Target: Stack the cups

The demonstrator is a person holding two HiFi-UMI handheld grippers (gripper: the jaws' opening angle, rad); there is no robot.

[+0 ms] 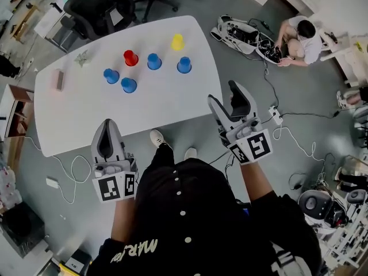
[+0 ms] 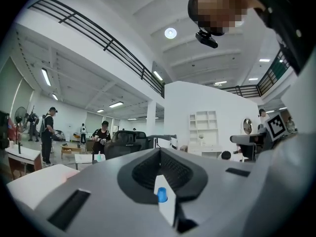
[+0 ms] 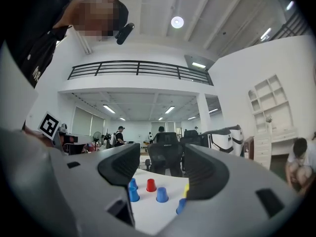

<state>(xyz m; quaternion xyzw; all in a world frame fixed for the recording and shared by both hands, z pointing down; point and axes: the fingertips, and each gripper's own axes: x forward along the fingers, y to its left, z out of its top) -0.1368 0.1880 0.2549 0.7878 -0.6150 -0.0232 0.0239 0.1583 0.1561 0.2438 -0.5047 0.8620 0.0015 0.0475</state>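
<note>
The cups were found spread over the far half of the white table (image 1: 161,105), all apart from one another: a red cup (image 1: 130,57), a yellow cup (image 1: 177,41) and four blue cups (image 1: 154,61), none yet stacked. They appeared to stand mouth down, wider at the foot than at the top. Both grippers were held back at the person's body, well short of the table edge. The left gripper (image 1: 107,132) was seen clenched, its jaws drawn together with nothing caught between them. The right gripper (image 1: 224,99) was held released, its jaws standing wide apart and empty, with the cups visible only far beyond the gap. The cups were judged to be small, thin-walled plastic: very light, fairly stiff at the closed end but easily squeezed out of round nearer the open rim, and smooth enough to skid on the tabletop or slip from the pads. A hold across the side wall, about mid-height or a little toward the closed end, was judged best, since the taper would let a low grip slide off. Only gentle pressure was thought needed. Because so little weight was involved, a nudge from one jaw before closing was expected to tip or push a cup away.
</note>
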